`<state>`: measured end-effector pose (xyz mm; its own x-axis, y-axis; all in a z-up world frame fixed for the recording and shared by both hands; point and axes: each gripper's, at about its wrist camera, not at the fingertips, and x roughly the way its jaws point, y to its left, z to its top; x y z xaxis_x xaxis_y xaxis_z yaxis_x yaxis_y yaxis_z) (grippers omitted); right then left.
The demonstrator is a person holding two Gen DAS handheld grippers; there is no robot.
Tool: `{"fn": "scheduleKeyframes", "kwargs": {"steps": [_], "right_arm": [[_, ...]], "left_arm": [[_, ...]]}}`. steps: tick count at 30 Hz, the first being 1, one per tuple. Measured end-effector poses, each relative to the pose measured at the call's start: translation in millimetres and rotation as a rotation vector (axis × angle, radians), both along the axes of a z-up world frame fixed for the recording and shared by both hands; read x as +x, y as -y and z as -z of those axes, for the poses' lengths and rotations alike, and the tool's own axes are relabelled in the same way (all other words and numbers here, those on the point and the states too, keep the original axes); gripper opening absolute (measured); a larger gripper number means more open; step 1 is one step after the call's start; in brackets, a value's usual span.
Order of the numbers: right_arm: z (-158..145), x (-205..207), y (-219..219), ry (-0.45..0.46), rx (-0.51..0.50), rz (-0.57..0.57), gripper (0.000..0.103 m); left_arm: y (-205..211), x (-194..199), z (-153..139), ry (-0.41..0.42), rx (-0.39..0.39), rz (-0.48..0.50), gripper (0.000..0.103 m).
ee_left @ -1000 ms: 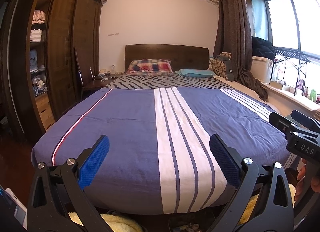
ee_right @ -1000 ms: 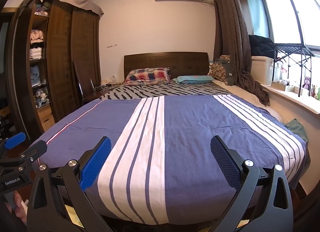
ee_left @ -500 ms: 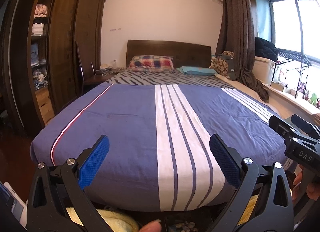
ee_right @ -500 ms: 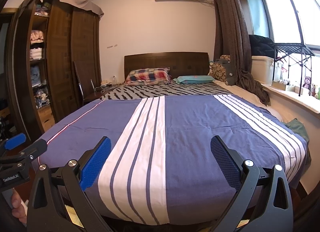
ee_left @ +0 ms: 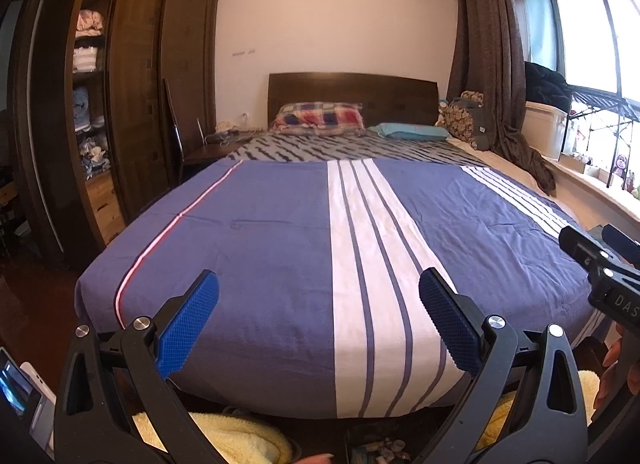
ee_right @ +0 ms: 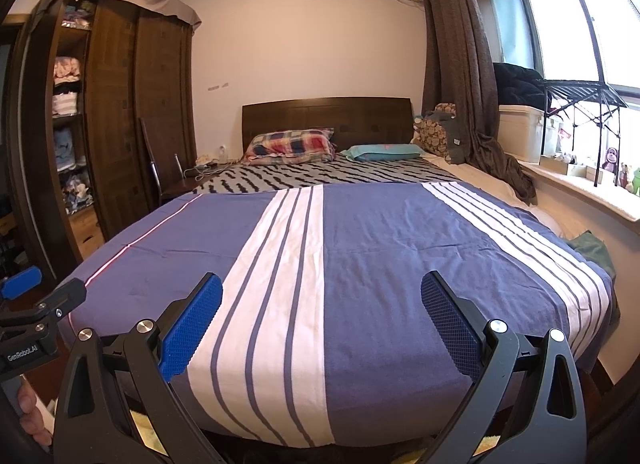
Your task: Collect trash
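My left gripper is open and empty, held at the foot of a bed with a blue and white striped cover. My right gripper is open and empty too, over the same cover. Each gripper shows at the edge of the other's view: the right one at the right, the left one at the left. Small items lie on the floor below the bed's foot, too small to tell what they are. No clear piece of trash shows on the bed.
A dark wooden wardrobe with open shelves stands at the left. A yellow towel lies on the floor by the bed. Pillows lie at the headboard. A window ledge with boxes and toys runs along the right. A green cloth lies at the bed's right edge.
The left wrist view has shifted a little toward the bed and to the left. The right gripper has hardly moved. Both stay open.
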<state>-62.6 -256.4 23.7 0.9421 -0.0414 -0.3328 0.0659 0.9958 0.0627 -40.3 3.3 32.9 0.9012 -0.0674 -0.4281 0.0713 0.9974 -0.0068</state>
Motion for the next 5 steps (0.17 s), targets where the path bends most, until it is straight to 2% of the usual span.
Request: {"fn": "scheduleKeyframes", "kwargs": {"steps": [5], "right_arm": [[-1.0,1.8,2.8,0.006,-0.002,0.012,0.100]], "left_arm": [[-1.0,3.4,1.2,-0.012,-0.009,0.009,0.095]]}}
